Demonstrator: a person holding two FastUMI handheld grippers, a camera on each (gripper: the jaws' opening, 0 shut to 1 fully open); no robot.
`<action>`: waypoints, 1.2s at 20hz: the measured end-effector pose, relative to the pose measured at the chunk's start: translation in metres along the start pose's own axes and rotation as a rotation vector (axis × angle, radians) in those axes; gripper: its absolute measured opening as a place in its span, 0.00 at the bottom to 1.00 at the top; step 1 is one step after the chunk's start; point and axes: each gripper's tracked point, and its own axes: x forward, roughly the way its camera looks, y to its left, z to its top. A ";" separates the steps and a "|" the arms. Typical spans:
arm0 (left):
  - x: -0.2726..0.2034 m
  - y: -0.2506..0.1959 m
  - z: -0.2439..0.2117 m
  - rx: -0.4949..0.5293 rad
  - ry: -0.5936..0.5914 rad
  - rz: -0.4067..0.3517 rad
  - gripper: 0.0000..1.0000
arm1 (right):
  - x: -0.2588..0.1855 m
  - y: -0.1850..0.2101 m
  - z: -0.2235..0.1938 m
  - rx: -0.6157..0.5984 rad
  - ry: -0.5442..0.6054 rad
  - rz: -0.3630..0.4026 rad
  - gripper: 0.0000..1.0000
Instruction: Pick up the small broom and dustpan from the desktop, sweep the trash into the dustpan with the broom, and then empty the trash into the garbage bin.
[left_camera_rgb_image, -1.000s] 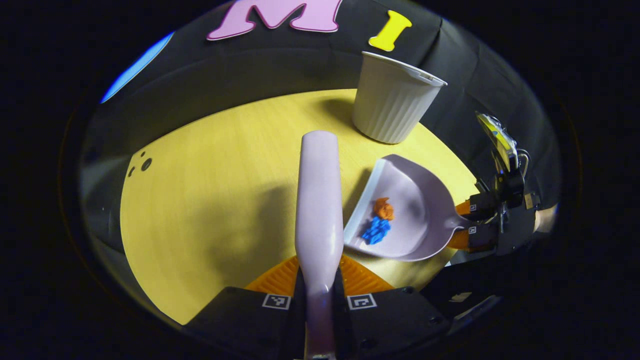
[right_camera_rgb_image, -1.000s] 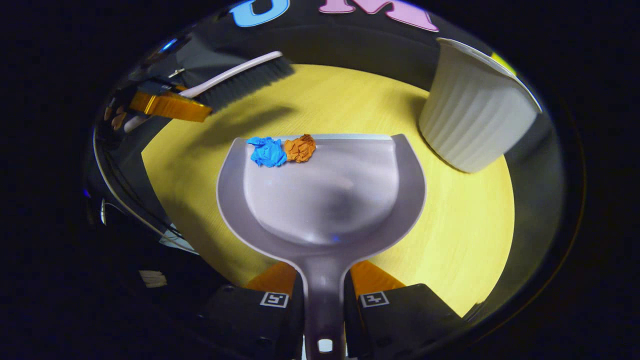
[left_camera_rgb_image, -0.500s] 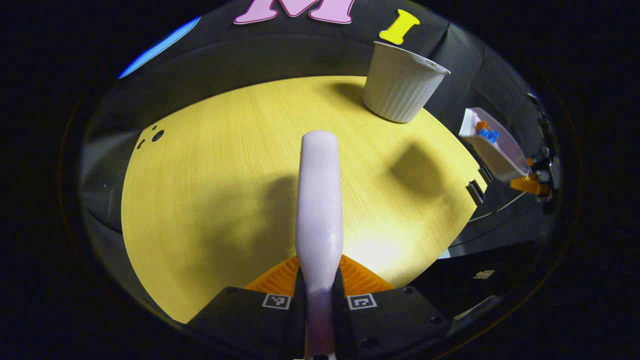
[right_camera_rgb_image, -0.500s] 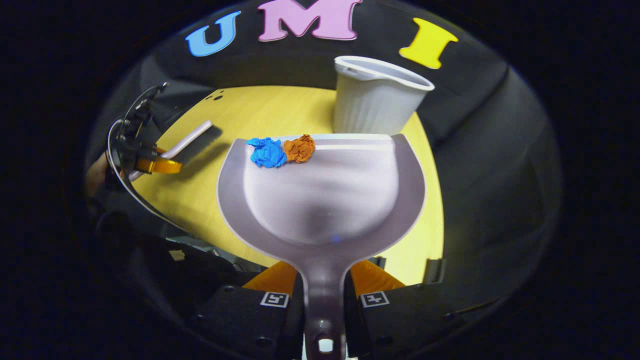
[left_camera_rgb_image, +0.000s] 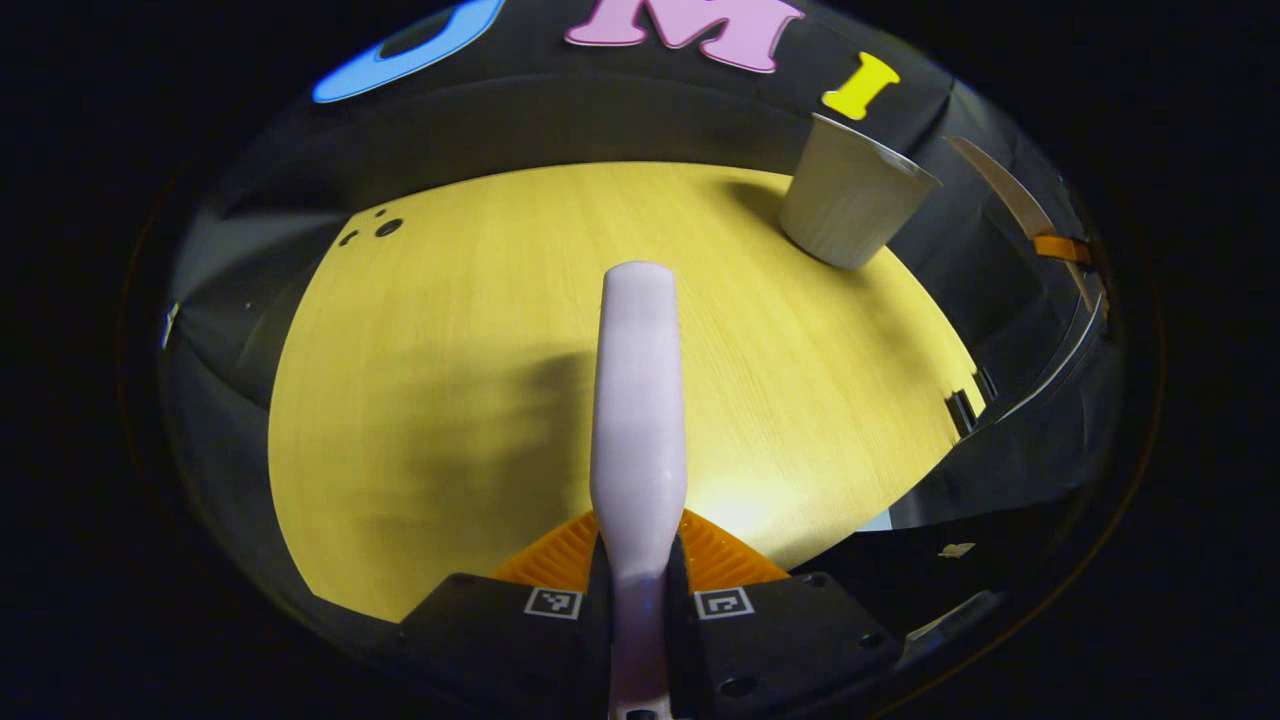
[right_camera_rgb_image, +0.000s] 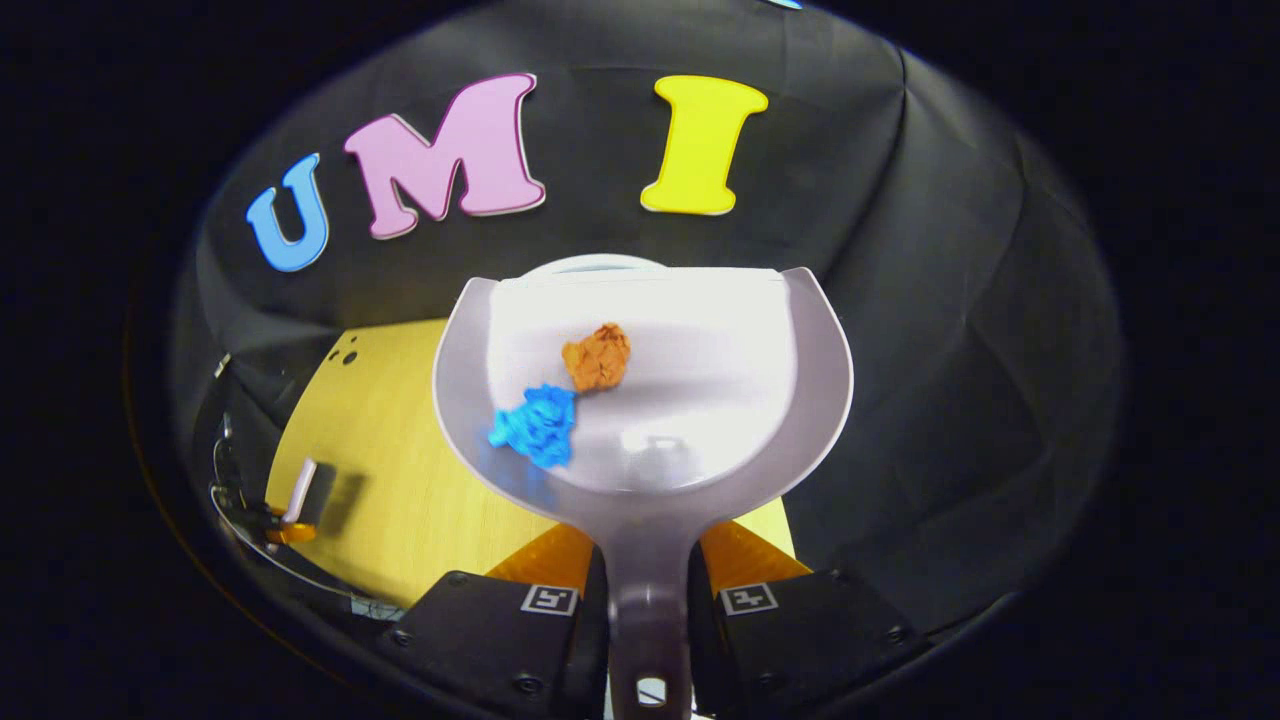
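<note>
- Holding the broom (left_camera_rgb_image: 638, 400) by its handle in the left gripper (left_camera_rgb_image: 638, 590), fingers clamped on it, above the yellow table (left_camera_rgb_image: 450, 350).
- Holding the dustpan (right_camera_rgb_image: 640, 400) by its handle in the right gripper (right_camera_rgb_image: 648, 590), fingers clamped on it, raised high in front of the booth wall.
- Carrying the blue paper ball (right_camera_rgb_image: 535, 428) and the orange paper ball (right_camera_rgb_image: 597, 357) inside the pan; sweeping apparently done.
- Remaining: tipping the pan over the white bin (left_camera_rgb_image: 850, 205), standing at the far table edge.
</note>
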 end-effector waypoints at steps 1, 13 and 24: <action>-0.003 0.003 -0.001 -0.030 -0.004 0.008 0.27 | 0.001 0.003 0.004 0.010 -0.009 -0.002 0.37; -0.019 0.040 -0.024 -0.273 -0.051 0.117 0.27 | -0.011 -0.033 0.033 -0.377 -0.044 -0.277 0.37; -0.015 0.039 -0.027 -0.302 -0.036 0.140 0.27 | -0.022 -0.051 0.047 -0.951 -0.105 -0.477 0.37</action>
